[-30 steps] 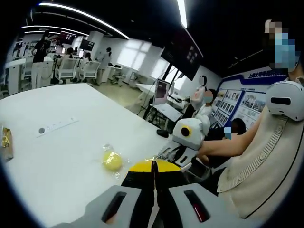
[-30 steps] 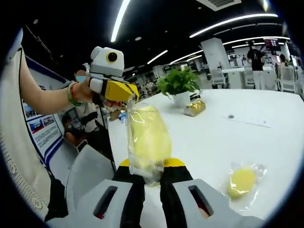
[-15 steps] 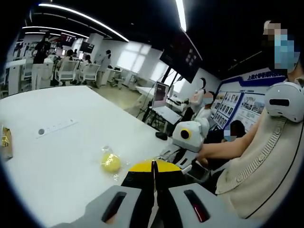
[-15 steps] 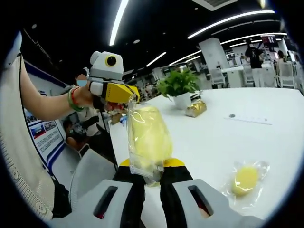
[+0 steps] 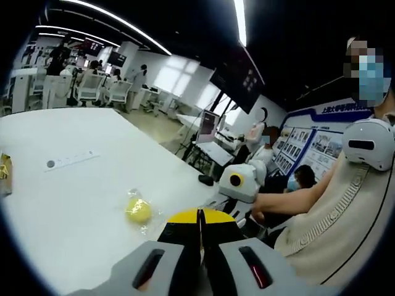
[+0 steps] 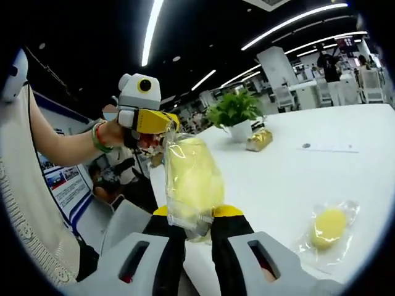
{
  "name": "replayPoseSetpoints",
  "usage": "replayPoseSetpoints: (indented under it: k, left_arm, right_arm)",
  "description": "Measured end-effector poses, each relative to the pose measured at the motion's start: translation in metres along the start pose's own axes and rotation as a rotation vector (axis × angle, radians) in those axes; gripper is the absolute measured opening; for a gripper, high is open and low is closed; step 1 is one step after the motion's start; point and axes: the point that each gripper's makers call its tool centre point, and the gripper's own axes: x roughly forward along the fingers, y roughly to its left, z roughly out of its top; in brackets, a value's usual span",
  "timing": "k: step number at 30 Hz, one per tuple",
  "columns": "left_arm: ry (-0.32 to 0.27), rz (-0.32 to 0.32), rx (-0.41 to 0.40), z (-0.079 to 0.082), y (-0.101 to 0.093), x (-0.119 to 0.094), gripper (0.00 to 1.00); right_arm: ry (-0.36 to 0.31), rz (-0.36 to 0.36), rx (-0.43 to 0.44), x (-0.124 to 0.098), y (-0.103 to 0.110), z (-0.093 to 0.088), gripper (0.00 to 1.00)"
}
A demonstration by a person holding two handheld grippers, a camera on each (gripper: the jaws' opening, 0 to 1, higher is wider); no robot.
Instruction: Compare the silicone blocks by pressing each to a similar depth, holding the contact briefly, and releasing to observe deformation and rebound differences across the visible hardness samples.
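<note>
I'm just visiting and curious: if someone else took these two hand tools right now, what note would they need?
Right gripper: shut on a bagged yellow block, held up off the table.
Left gripper: jaws closed at the bag's top edge.
A second bagged yellow block lies loose on the white table.
Done: one sample picked up.
Left: press, hold and release each sample, then compare rebound.

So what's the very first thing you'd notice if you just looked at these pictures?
The clear plastic bag with a soft yellow silicone block inside stands out first: the right tongs pinch its bottom end while the left tongs grip its top corner, holding it up above the white table. Next, a second bagged yellow block lies flat on that table, off to the side, and a green potted plant stands further back.
</note>
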Motion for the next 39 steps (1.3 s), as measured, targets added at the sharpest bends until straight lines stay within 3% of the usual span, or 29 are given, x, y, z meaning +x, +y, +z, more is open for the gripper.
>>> replayPoseSetpoints:
  k: [9,14,21,25,27,33,39]
  left_arm:
    - [-0.002,0.002,0.002,0.0,-0.002,0.003,0.0]
    - [-0.008,-0.005,-0.005,0.003,-0.004,0.004,0.0]
    - [-0.051,-0.031,-0.057,0.006,-0.007,0.003,0.0]
    - [-0.05,-0.038,-0.062,0.004,-0.008,0.005,0.0]
    - [-0.05,-0.035,-0.068,0.001,-0.004,0.007,0.0]
    - [-0.054,-0.03,-0.102,-0.008,0.009,0.013,0.0]
    - [-0.083,-0.012,-0.182,-0.016,0.038,0.02,0.0]
  right_arm:
    - [-0.01,-0.056,-0.106,0.001,-0.011,0.0,0.2]
    - [-0.009,-0.062,-0.113,0.002,-0.011,0.0,0.26]
    - [-0.069,-0.094,-0.098,-0.002,-0.013,0.012,0.39]
    - [-0.086,-0.139,-0.14,-0.007,-0.016,0.017,0.49]
    - [-0.08,-0.19,-0.196,-0.013,-0.021,0.018,0.55]
    - [-0.05,-0.244,-0.185,-0.034,-0.023,0.007,0.69]
    - [-0.035,-0.349,-0.188,-0.072,-0.027,-0.008,0.63]
